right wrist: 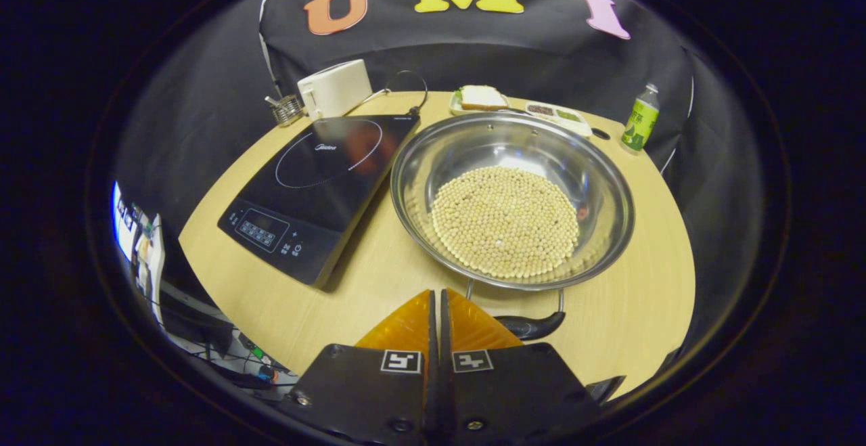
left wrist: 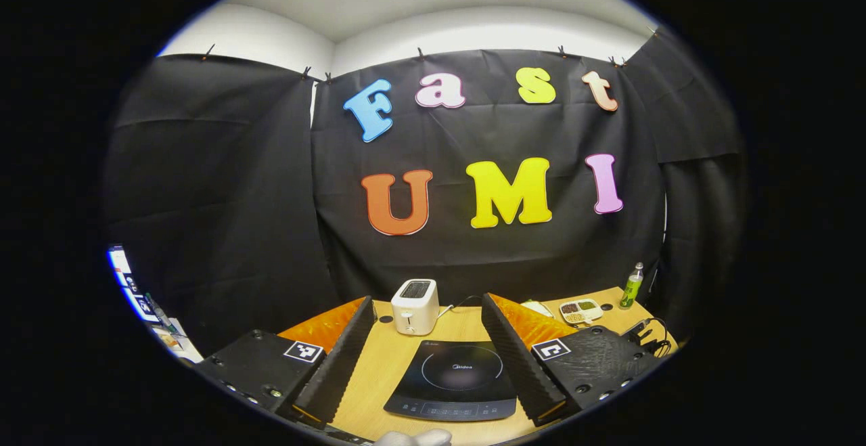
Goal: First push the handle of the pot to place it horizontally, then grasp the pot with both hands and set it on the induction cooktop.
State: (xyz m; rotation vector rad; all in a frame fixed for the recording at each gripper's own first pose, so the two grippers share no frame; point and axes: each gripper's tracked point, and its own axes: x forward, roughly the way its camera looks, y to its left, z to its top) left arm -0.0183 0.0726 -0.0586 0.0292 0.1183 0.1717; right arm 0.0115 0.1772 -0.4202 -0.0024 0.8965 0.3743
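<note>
In the right gripper view a wide steel pot (right wrist: 512, 195) holding a layer of pale beans (right wrist: 505, 221) stands on the wooden table, right beside the black induction cooktop (right wrist: 318, 185). Its near handle (right wrist: 530, 324) points toward me. My right gripper (right wrist: 436, 297) is shut with nothing between the fingers, its tips just left of that handle and a little short of the pot's rim. In the left gripper view my left gripper (left wrist: 428, 310) is open and held above the table, with the induction cooktop (left wrist: 452, 378) lying between and below its fingers.
A white toaster (left wrist: 415, 306) (right wrist: 335, 87) stands behind the cooktop. A green bottle (right wrist: 639, 121) (left wrist: 631, 287), a dish of small foods (left wrist: 580, 310) and a plate with a sandwich (right wrist: 482, 98) sit at the back right. The table's front edge (right wrist: 223, 310) is near.
</note>
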